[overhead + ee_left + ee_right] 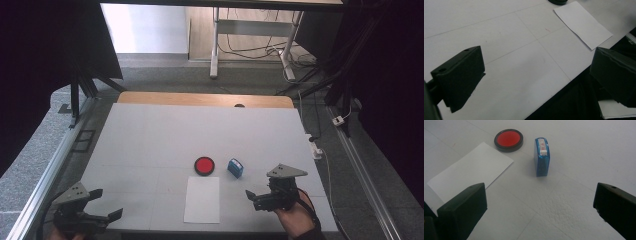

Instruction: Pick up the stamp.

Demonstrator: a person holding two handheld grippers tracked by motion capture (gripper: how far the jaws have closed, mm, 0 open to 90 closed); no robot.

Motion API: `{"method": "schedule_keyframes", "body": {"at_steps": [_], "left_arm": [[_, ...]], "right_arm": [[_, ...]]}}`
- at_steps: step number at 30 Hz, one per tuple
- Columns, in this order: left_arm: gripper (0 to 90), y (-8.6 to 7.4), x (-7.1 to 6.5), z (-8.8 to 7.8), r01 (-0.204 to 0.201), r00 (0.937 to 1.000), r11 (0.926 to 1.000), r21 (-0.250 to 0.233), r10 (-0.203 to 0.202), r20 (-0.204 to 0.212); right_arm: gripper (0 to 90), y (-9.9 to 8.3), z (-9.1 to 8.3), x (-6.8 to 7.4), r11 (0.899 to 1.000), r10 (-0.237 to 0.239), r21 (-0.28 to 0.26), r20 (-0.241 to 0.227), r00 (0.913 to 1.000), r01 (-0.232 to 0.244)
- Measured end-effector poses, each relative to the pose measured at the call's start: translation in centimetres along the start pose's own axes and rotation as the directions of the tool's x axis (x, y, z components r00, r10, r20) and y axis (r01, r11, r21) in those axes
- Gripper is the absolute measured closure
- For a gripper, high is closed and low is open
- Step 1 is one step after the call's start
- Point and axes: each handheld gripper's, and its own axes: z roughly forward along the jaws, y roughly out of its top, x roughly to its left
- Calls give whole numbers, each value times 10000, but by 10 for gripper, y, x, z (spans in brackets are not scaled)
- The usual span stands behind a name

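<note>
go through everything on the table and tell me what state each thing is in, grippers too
ink pad: lid off, red face showing.
blue stamp: lying on the table, untouched.
sheet of paper: flat, blank.
left gripper: open, holds nothing.
right gripper: open, holds nothing, faces the stamp.

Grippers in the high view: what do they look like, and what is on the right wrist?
Both the left claw and the right claw are black with blocky two-jaw tips, each topped by a grey three-cornered plate. A dark band or cable loops the right wrist.
</note>
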Motion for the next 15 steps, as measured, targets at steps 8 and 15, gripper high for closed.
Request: {"method": "schedule_keyframes", "body": {"at_steps": [8, 15], "left_arm": [[0, 0, 0, 0, -15, 10000, 10000, 20, 15, 10], [0, 0, 0, 0, -12, 10000, 10000, 39, 12, 30]], "right_arm": [[0, 7, 15, 0, 10000, 42, 74, -13, 10000, -41], [0, 14, 31, -2, 9995, -44, 312, -68, 10000, 46]]}}
